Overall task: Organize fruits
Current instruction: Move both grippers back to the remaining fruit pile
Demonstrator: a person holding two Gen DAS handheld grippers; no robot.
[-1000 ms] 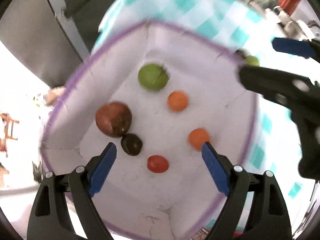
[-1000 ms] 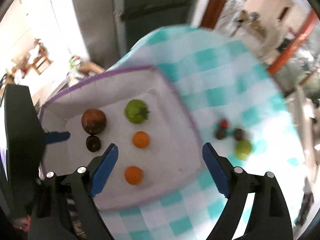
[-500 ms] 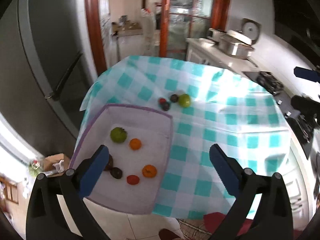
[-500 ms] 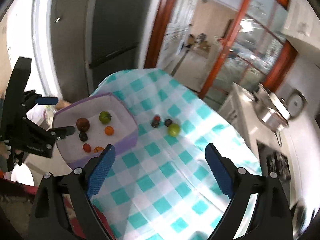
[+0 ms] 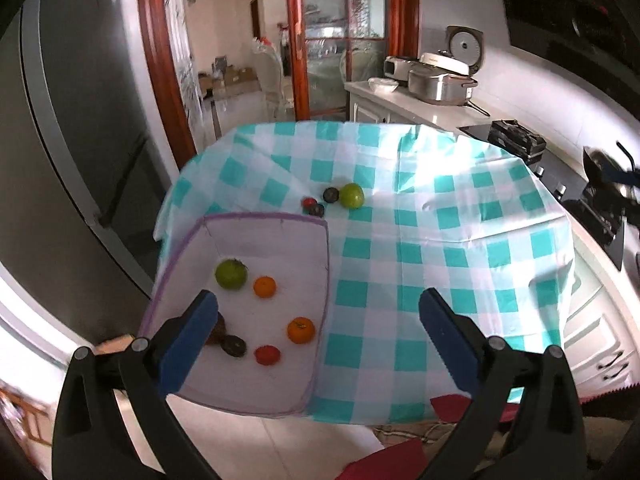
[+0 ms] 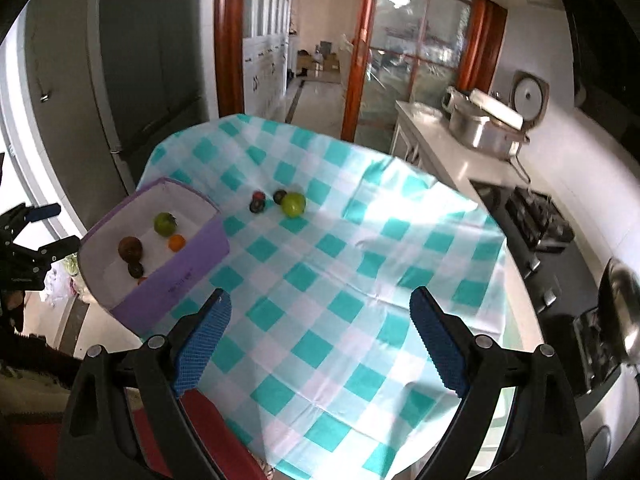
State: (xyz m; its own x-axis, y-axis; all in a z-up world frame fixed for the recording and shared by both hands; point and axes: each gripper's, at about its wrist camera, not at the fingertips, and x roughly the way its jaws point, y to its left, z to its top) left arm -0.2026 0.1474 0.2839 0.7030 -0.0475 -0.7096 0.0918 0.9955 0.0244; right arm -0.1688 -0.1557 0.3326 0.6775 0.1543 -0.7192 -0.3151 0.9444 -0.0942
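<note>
Well above the teal-and-white checked tablecloth, left gripper with blue-padded jaws spread wide, nothing between them. Just ahead of the left jaw, and partly hidden behind it, a purple-rimmed white fabric basket at the near left corner of the cloth. Inside the basket: a green round fruit farthest from the jaws, a small orange citrus beside it, a second orange citrus closer in, a small red tomato-like fruit and a dark round fruit nearest the left jaw, plus a brownish fruit half covered by that jaw's pad. Far beyond the jaw gap, out on the cloth, a loose cluster: a green apple-like fruit, touching or nearly touching two dark small fruits and a tiny red fruit. Right gripper likewise held high with jaws wide apart and empty; same cluster well ahead, slightly left of the gap, basket ahead of the left jaw and well off to the side.
</note>
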